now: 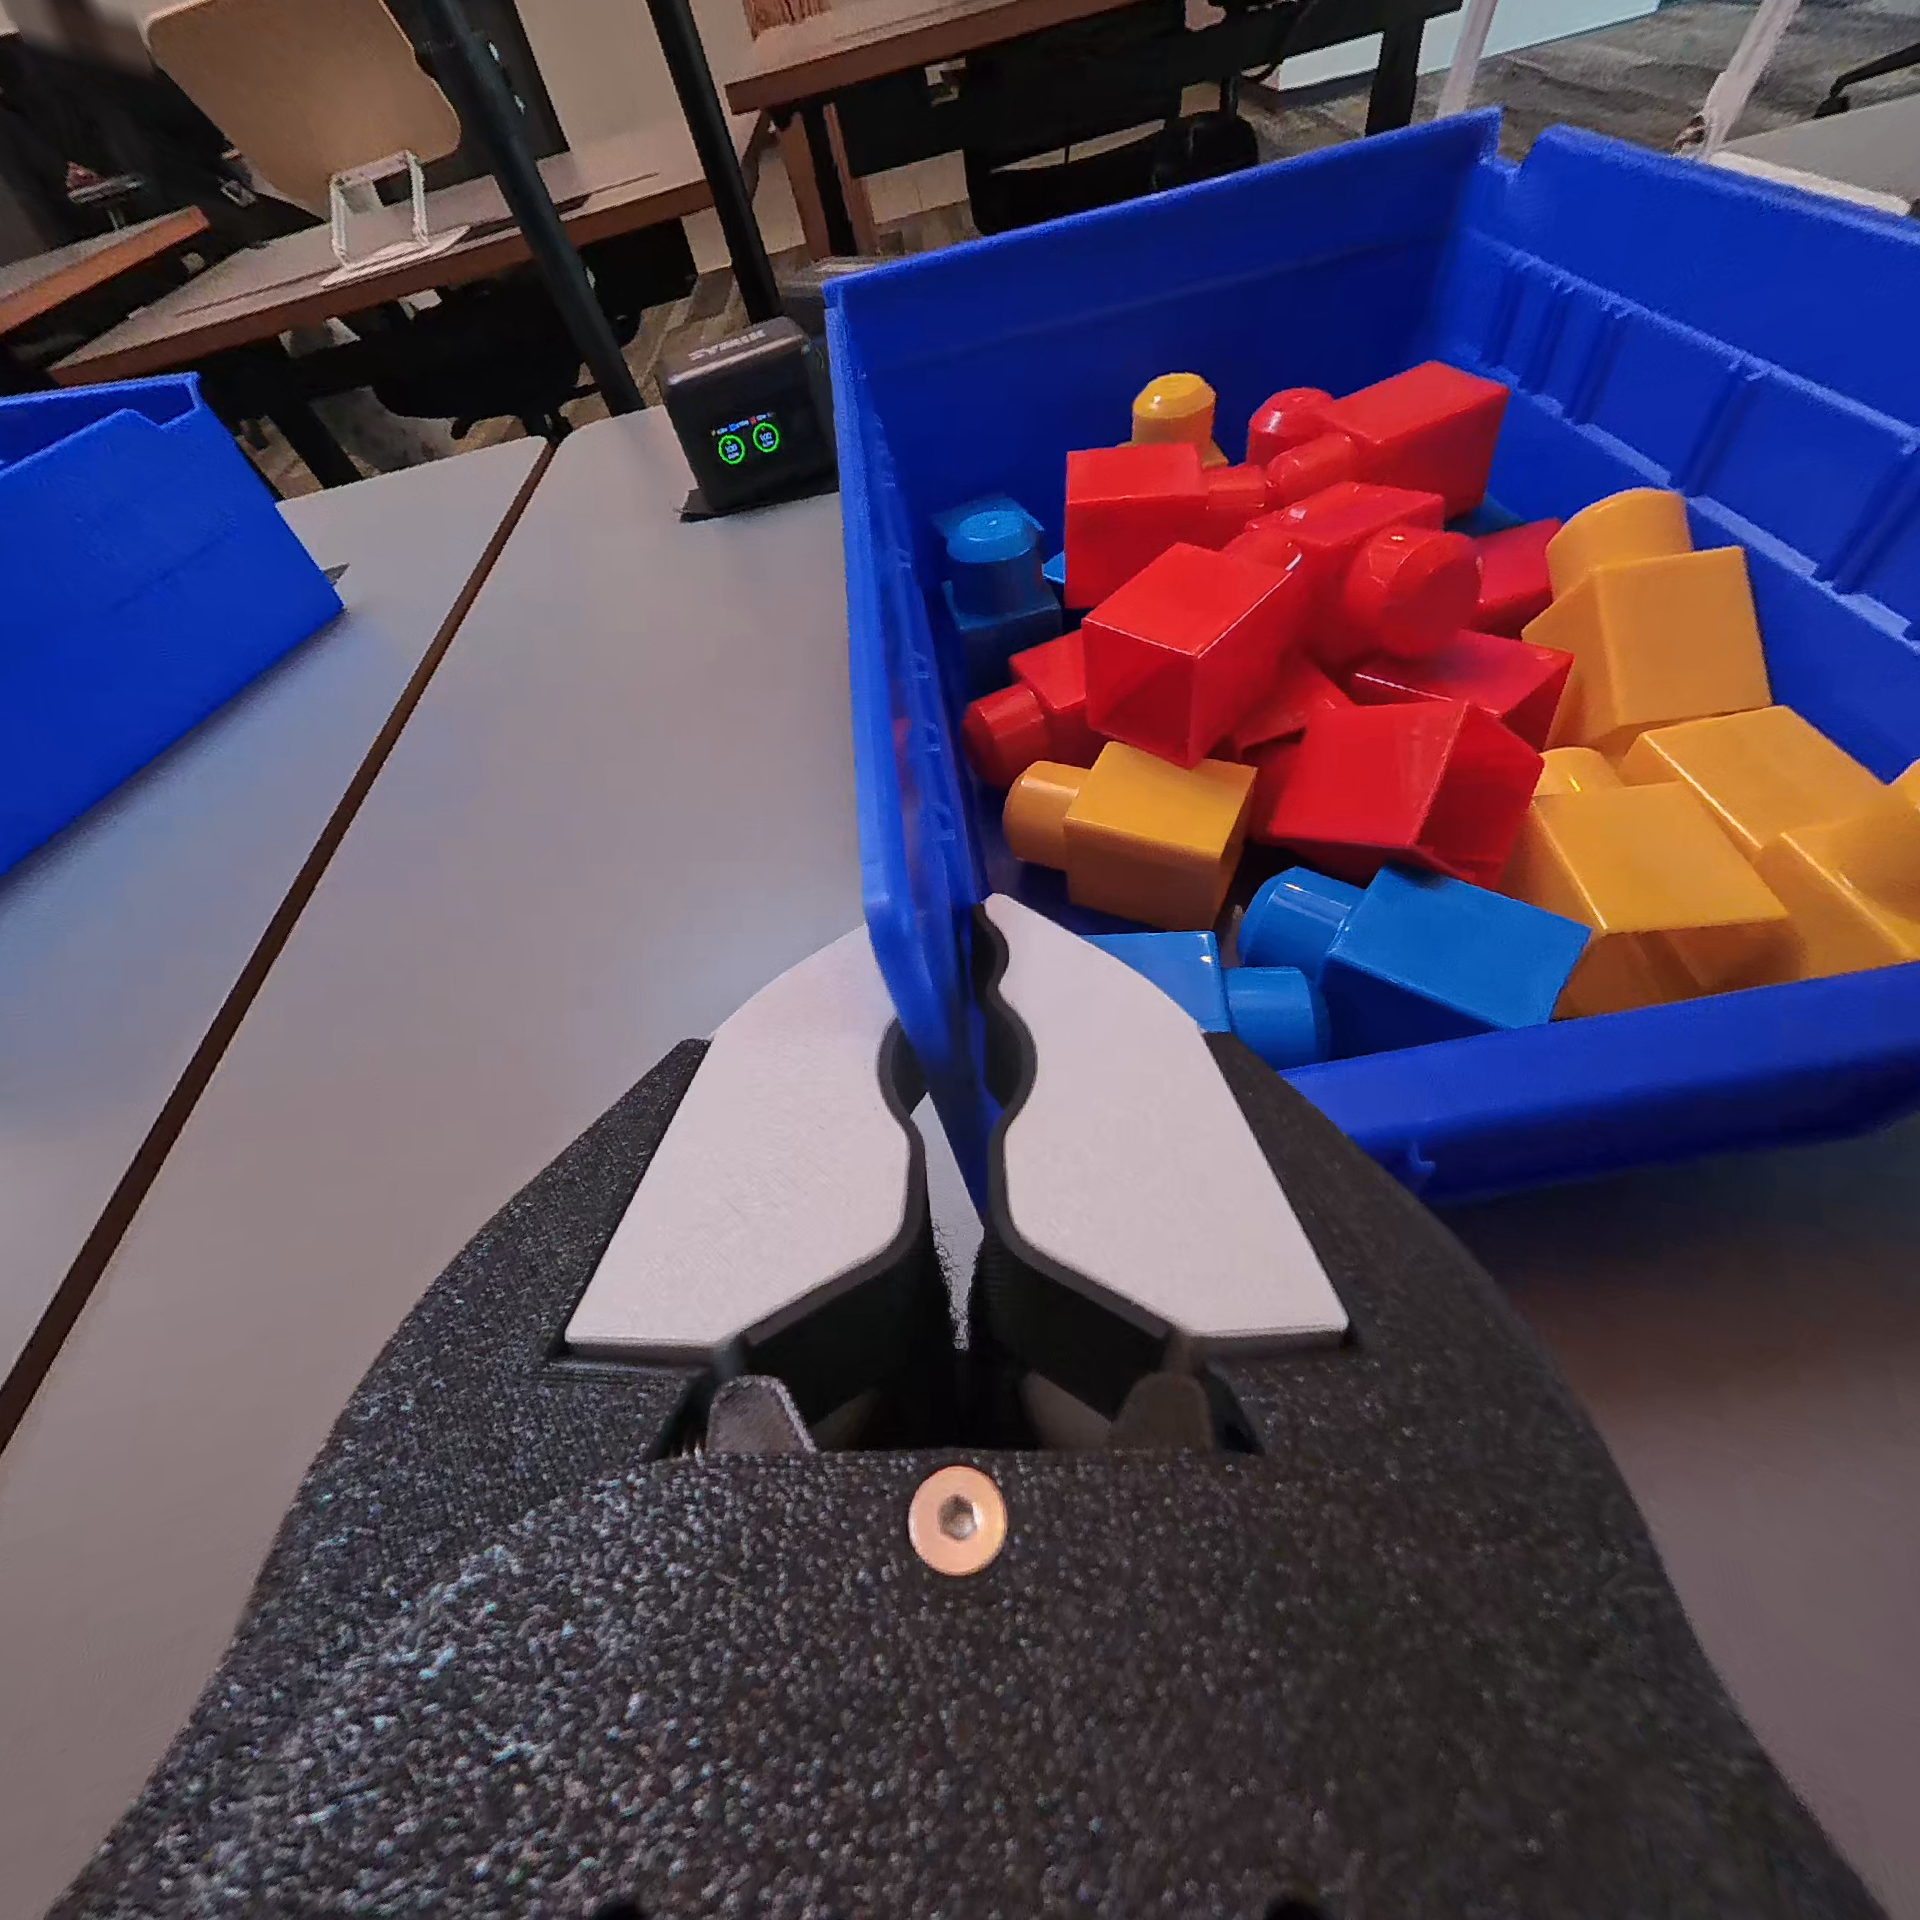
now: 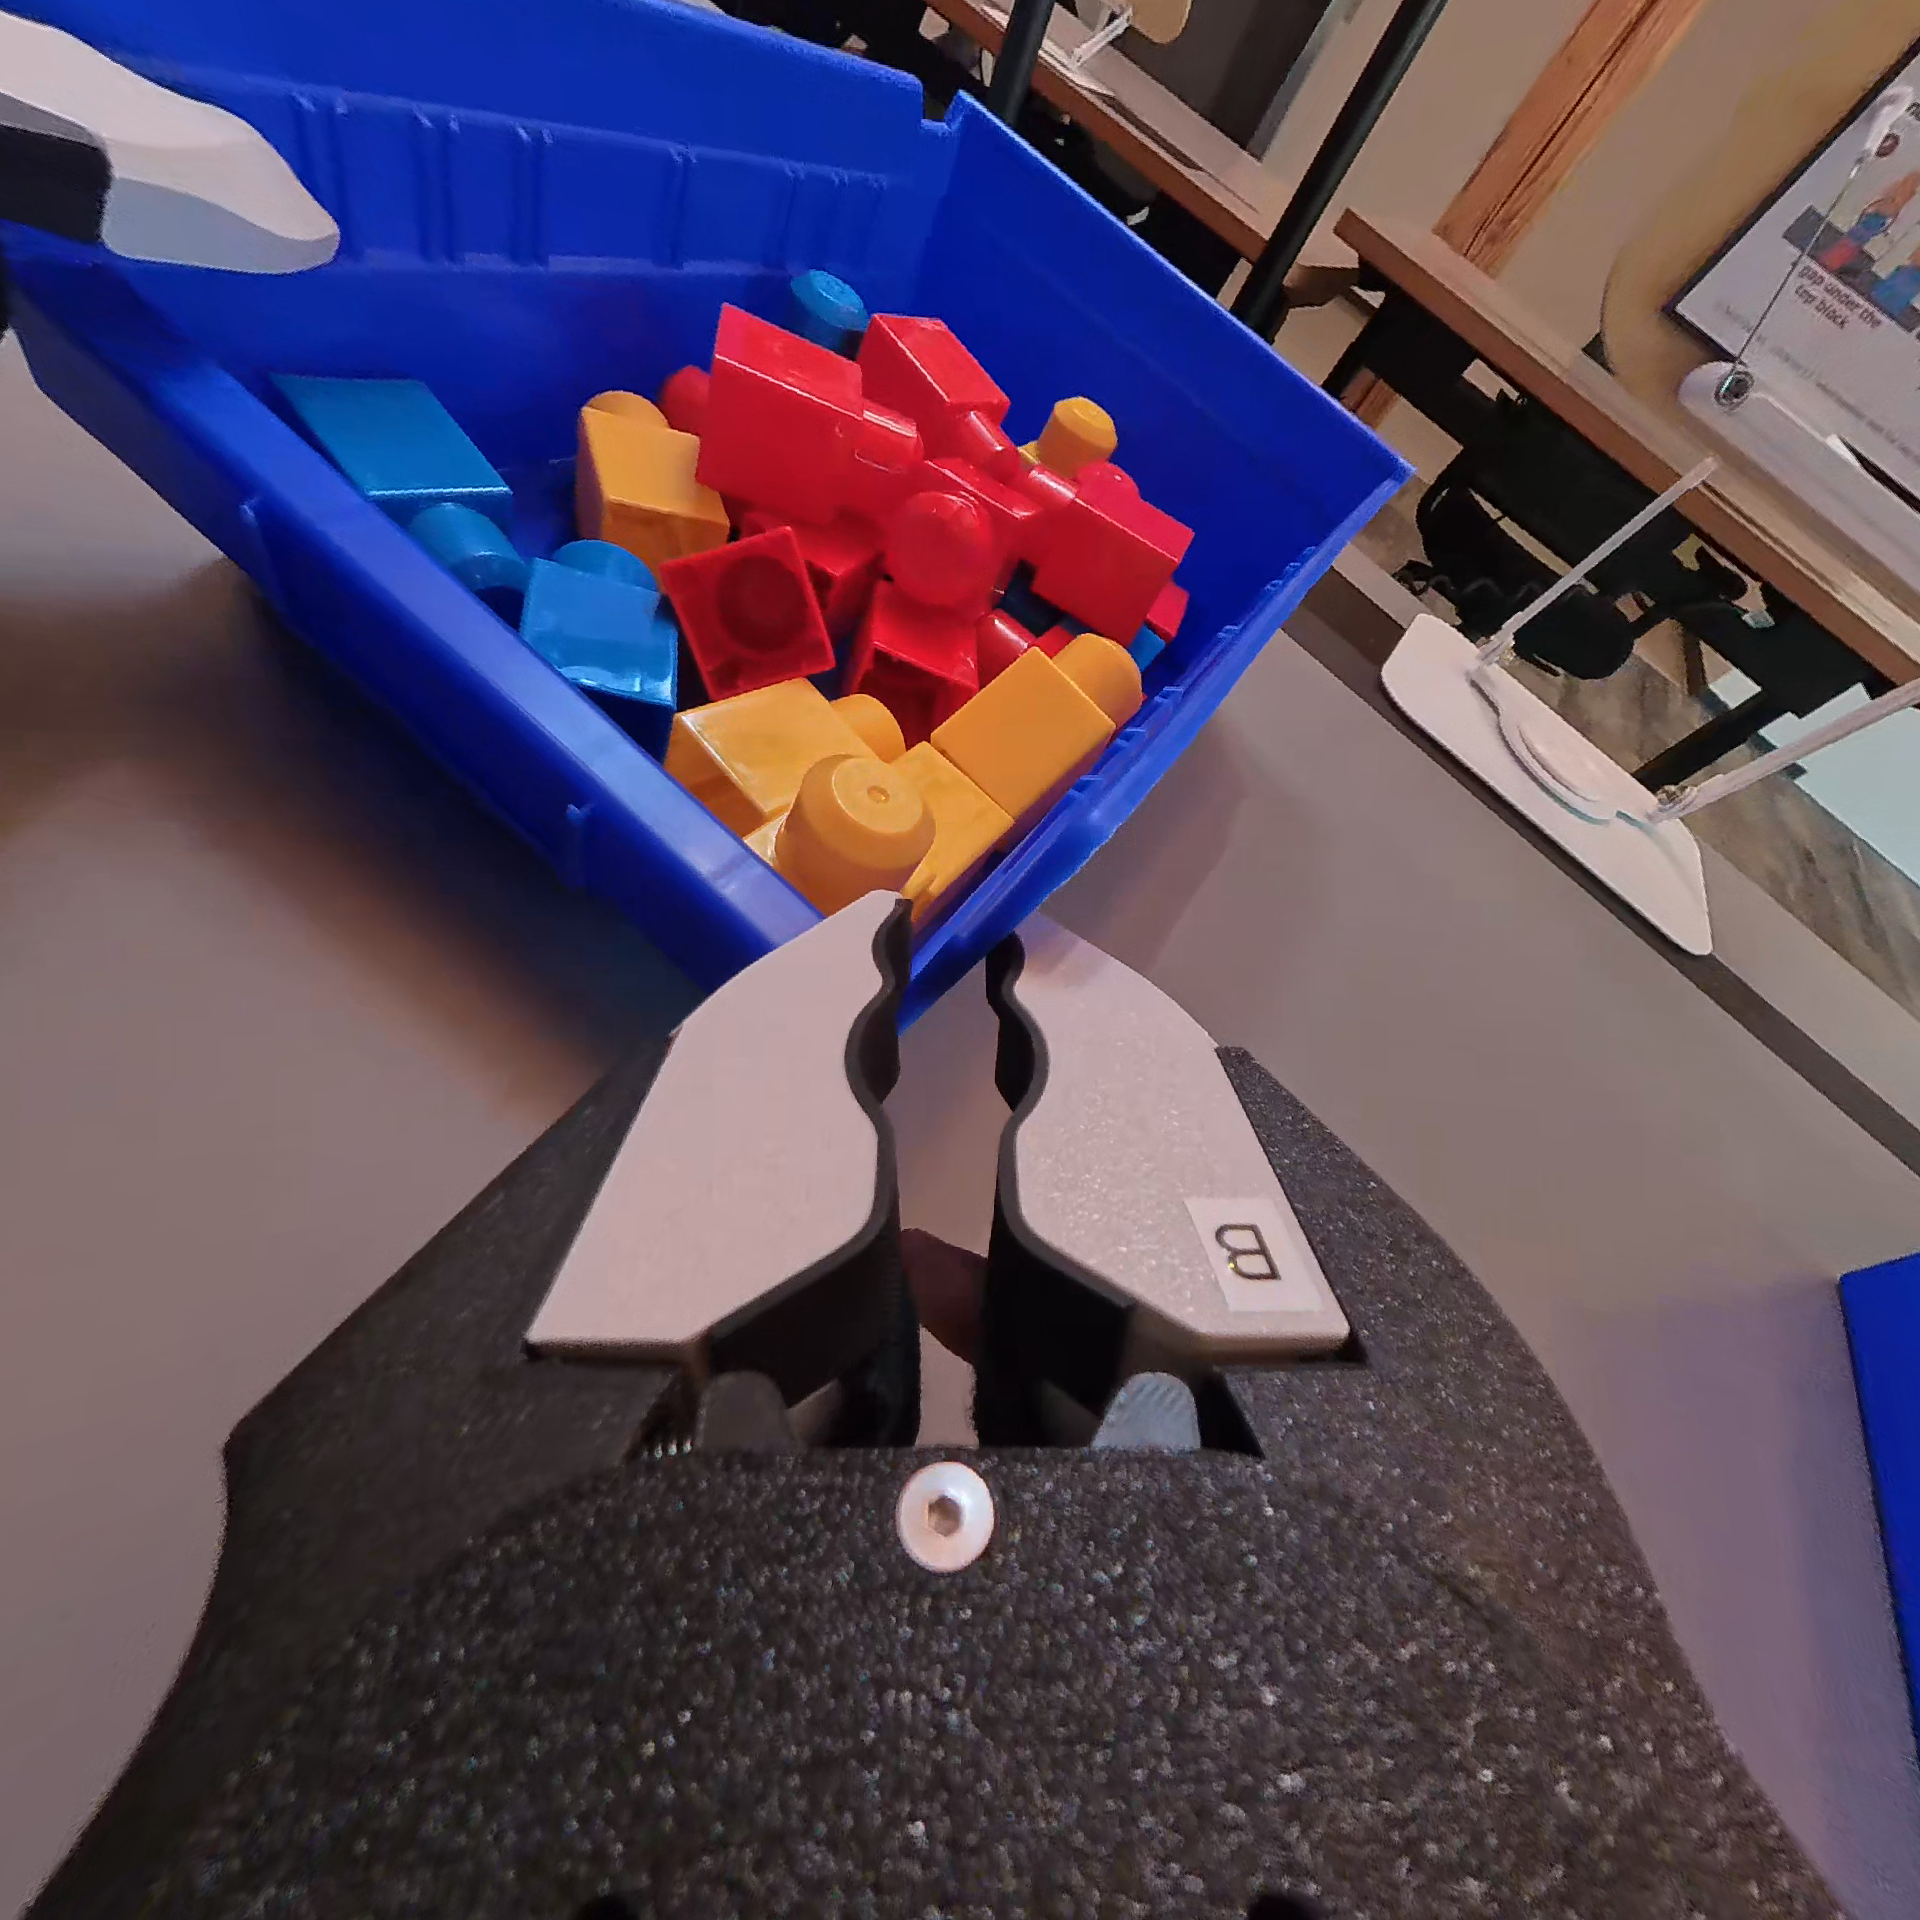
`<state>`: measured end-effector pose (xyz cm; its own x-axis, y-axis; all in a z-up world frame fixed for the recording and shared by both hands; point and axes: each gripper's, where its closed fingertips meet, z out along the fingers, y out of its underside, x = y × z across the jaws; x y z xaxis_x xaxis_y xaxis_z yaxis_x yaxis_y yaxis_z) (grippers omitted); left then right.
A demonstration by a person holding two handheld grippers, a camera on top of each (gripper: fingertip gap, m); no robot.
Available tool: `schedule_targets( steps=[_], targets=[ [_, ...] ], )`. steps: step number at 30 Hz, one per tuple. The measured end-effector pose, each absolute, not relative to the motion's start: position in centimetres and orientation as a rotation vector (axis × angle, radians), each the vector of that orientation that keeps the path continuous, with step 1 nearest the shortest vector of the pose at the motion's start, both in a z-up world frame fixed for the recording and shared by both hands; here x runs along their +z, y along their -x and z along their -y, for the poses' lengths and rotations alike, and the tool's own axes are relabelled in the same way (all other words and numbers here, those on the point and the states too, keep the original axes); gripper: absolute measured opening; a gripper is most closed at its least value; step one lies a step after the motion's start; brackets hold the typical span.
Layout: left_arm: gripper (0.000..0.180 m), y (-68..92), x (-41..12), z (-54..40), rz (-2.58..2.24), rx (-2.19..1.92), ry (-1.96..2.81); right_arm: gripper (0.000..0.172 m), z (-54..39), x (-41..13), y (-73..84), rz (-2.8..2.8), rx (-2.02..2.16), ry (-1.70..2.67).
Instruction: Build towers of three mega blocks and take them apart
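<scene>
At the lower centre of the left wrist view, the left gripper [image 1: 940, 1023] is levelled low over the grey table [image 1: 540, 935] and angled up the frame; its two pale fingers [image 1: 1122, 1122] are closed on the near left wall of the blue bin [image 1: 1039, 343], one finger outside the wall and one inside, with the wall pinched between the pads; in the right wrist view the same gripper shows at the upper left of the frame, at the bin's far corner. At the lower centre of the right wrist view, the right gripper [image 2: 945, 935] is tilted toward the bin's near corner; its jaws stand slightly apart with the bin's rim between the tips, and contact of the pads with the rim cannot be told. The mega blocks [image 1: 1382, 686], red, yellow and blue, are heaped loose inside the bin, just beyond both sets of fingertips, in the centre right of the left view and the upper centre of the right view.
</scene>
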<state>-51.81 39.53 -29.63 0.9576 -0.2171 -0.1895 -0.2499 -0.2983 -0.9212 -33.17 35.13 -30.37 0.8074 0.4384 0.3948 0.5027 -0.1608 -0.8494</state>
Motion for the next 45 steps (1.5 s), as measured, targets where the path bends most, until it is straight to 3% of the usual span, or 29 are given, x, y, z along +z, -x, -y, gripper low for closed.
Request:
schedule_targets(
  steps=[25, 26, 28, 34, 36, 40, 45],
  targets=[
    [0.014, 51.8, -30.2, -39.5, -0.346, 0.026, 1.880, 0.017, -34.1, -30.3, 33.7, 0.730, -0.032, 1.765],
    [0.019, 51.7, -30.4, -39.3, -0.363, 0.019, 1.900, 0.017, -34.1, -30.3, 33.7, 0.729, -0.024, 1.764],
    [0.049, 51.4, -30.5, -39.2, -0.376, -0.004, 1.936, 0.024, -34.0, -29.9, 33.6, 0.719, -0.008, 1.744],
    [0.126, 53.2, -26.7, -38.1, -0.207, 0.062, 1.825, 0.082, -32.7, -25.9, 31.7, 0.610, 0.177, 1.609],
    [0.140, 53.2, -22.9, -36.9, -0.112, 0.096, 1.654, 0.101, -32.2, -23.3, 29.5, 0.554, 0.223, 1.523],
    [0.146, 47.6, -15.0, -32.9, -0.140, 0.026, 1.284, 0.114, -31.2, -16.6, 21.5, 0.412, 0.131, 1.327],
    [0.132, 34.5, -10.6, -28.5, -0.342, -0.227, 1.107, 0.107, -29.1, -9.8, 6.7, 0.204, -0.167, 1.211]
  ],
)
